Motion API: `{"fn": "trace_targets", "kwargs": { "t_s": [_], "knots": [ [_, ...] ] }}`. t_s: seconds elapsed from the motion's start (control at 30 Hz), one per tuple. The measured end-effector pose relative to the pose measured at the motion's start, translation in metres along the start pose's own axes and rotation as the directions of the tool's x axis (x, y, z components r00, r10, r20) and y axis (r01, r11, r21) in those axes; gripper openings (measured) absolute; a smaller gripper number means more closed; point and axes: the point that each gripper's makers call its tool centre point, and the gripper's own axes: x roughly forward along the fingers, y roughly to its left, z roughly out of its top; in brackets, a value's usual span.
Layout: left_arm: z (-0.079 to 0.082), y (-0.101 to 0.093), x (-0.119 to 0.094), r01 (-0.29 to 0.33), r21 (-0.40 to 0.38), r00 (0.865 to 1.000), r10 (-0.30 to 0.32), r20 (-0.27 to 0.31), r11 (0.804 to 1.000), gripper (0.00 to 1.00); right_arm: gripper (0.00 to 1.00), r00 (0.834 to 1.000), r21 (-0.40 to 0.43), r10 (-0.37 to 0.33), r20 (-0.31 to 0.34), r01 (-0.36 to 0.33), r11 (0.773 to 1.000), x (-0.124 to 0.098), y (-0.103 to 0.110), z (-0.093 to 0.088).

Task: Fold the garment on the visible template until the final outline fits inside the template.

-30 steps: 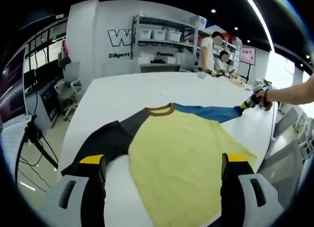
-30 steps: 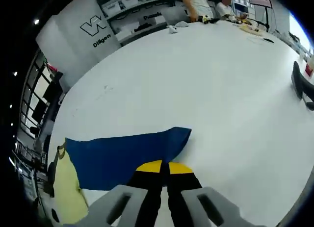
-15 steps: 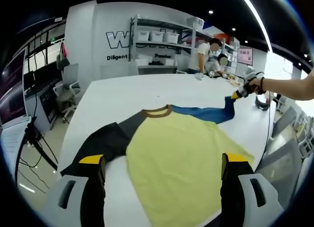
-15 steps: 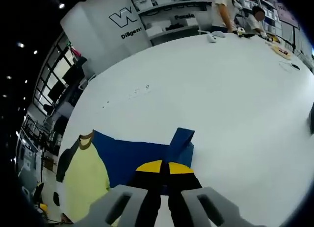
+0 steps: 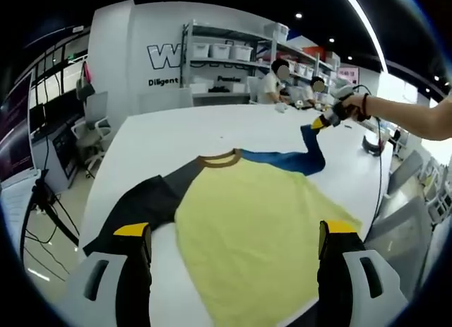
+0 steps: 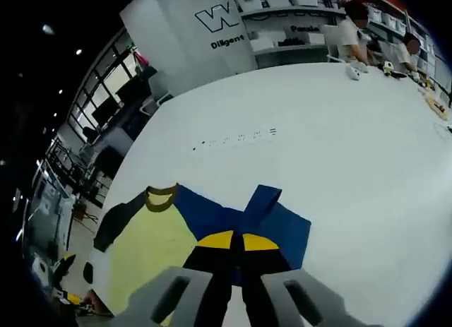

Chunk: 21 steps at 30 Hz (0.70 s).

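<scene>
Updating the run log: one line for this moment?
right claw: shut on blue sleeve, lifted | left claw: open above yellow shirt | black sleeve: flat

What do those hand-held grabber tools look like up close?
Each gripper has two black jaws with yellow tips, set in pale grey housings. The left gripper shows them wide apart, the right gripper pressed together. In the left gripper view, the person's bare forearm wears a dark wristband with a red edge.

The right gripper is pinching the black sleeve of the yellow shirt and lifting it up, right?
Not quite. The right gripper is pinching the blue sleeve, not the black sleeve, which lies flat on the table. The left gripper view shows it lifted off the yellow shirt.
</scene>
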Motion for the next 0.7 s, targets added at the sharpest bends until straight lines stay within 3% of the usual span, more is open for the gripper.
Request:
{"fn": "trace_targets", "kwargs": {
  "t_s": [0.33, 0.7],
  "knots": [
    [-0.004, -0.008, 0.002, 0.036, 0.025, 0.999, -0.035, -0.022, 0.999, 0.99, 0.0, 0.994, -0.073, 0.114, -0.002, -0.114, 0.991, 0.011, 0.076, -0.002],
    [-0.005, -0.026, 0.002, 0.1, 0.064, 0.995, -0.098, -0.026, 0.993, 0.99, 0.0, 0.982, -0.138, 0.186, -0.021, -0.188, 0.972, 0.027, 0.139, -0.004]
  ]
}}
